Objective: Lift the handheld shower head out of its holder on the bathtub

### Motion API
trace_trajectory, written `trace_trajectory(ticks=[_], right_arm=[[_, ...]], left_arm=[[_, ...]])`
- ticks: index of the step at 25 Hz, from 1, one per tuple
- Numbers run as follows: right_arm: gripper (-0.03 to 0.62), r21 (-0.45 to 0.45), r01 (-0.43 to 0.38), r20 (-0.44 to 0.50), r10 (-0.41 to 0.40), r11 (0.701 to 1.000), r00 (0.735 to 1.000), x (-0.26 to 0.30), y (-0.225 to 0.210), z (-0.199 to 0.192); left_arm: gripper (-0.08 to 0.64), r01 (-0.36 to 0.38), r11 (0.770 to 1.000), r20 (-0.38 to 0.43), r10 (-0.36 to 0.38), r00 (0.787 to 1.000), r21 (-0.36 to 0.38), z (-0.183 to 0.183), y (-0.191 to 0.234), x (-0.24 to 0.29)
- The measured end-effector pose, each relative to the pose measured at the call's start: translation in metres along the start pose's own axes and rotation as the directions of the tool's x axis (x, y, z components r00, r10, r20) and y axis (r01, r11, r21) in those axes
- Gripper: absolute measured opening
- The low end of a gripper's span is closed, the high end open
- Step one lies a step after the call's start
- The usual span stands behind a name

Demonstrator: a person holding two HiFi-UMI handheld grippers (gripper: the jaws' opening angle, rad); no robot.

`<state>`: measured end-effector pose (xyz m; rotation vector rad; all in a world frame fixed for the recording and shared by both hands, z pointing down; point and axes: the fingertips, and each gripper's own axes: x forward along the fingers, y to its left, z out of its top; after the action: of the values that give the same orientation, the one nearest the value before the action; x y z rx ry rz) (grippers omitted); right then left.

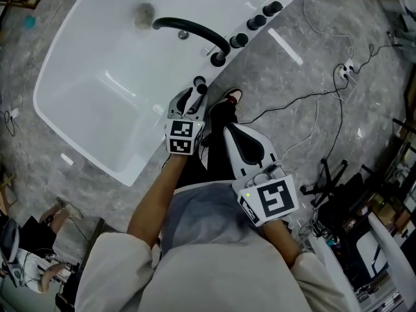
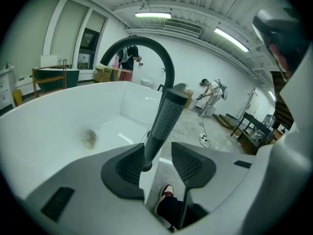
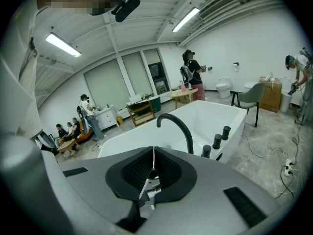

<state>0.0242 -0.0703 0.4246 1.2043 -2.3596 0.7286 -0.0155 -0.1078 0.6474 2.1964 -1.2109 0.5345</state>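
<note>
The handheld shower head (image 1: 199,84) stands upright in its holder on the near rim of the white bathtub (image 1: 127,171). In the left gripper view its dark textured handle (image 2: 166,119) rises between the jaws, close to the left pad and apart from the right one. My left gripper (image 1: 195,97) is open around it at the rim. My right gripper (image 1: 229,130) hangs back over the person's legs, away from the tub, its pads (image 3: 142,168) pressed together with nothing between them.
A black arched faucet (image 1: 195,30) and three black knobs (image 1: 257,21) line the rim beyond the shower head. Cables (image 1: 312,96) and a power strip (image 1: 344,70) lie on the grey floor at right, beside dark equipment (image 1: 351,187). The person's shoe (image 1: 233,96) is beside the tub.
</note>
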Motion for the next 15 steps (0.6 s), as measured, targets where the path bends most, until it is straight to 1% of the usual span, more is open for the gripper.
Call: trace_trajectory(ticks=[2, 15], right_arm=[[0.018, -0.001, 0.001, -0.006, -0.001, 1.0, 1.0, 0.0, -0.003, -0.001], [0.018, 0.018, 0.012, -0.028, -0.012, 1.0, 1.0, -0.003, -0.02, -0.01]], left_arm=[[0.175, -0.004, 1.0, -0.014, 0.004, 1.0, 0.0, -0.006, 0.002, 0.009], [0.175, -0.029, 0.999, -0.036, 0.03, 0.999, 0.03, -0.009, 0.01, 0.046]])
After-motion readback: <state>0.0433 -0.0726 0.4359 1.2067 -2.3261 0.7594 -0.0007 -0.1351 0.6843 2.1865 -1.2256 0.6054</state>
